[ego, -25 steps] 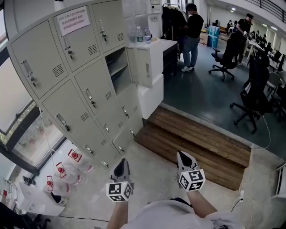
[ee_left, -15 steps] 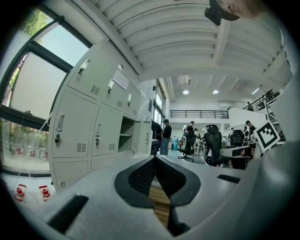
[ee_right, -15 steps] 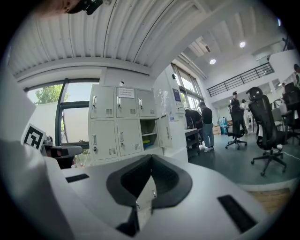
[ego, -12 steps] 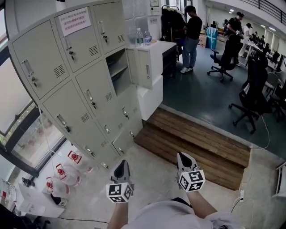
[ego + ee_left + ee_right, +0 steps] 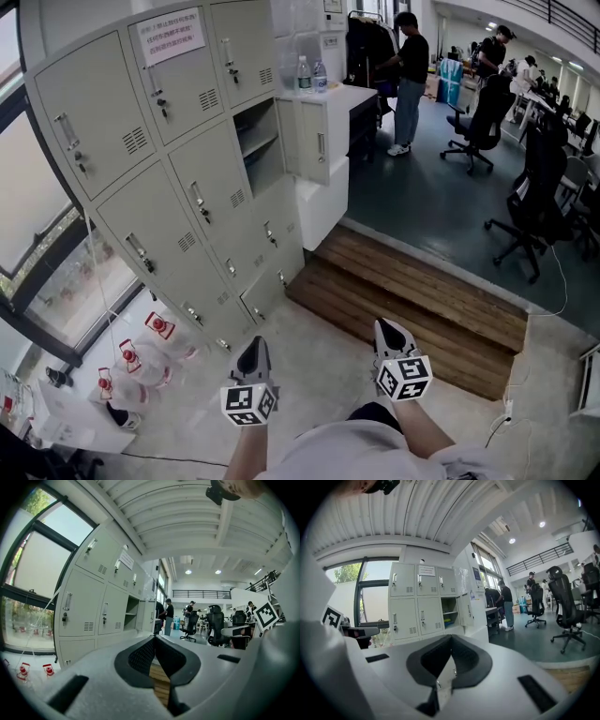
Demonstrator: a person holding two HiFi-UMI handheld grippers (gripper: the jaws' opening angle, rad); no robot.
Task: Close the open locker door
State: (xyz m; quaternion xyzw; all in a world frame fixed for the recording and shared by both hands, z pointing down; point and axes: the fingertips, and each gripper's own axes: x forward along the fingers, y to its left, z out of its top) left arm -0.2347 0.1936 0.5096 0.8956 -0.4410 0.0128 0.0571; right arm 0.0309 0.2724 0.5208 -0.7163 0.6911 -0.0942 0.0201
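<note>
Big window (image 5: 37, 234) on the left, daylight coming in. Pale floor (image 5: 319, 361), probably concrete. Wooden steps (image 5: 412, 300) sit between it and the dark office floor (image 5: 422, 202). Black swivel chairs (image 5: 534, 192) beyond. Ribbed ceiling (image 5: 187, 508), round lights (image 5: 188, 572) on.

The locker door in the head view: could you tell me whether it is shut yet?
No, the door stands swung out to the side, leaving its compartment open.

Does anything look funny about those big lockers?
Yes. One locker door in the right-hand column hangs open, showing a shelf inside, while every other door in view on the lockers is shut.
</note>
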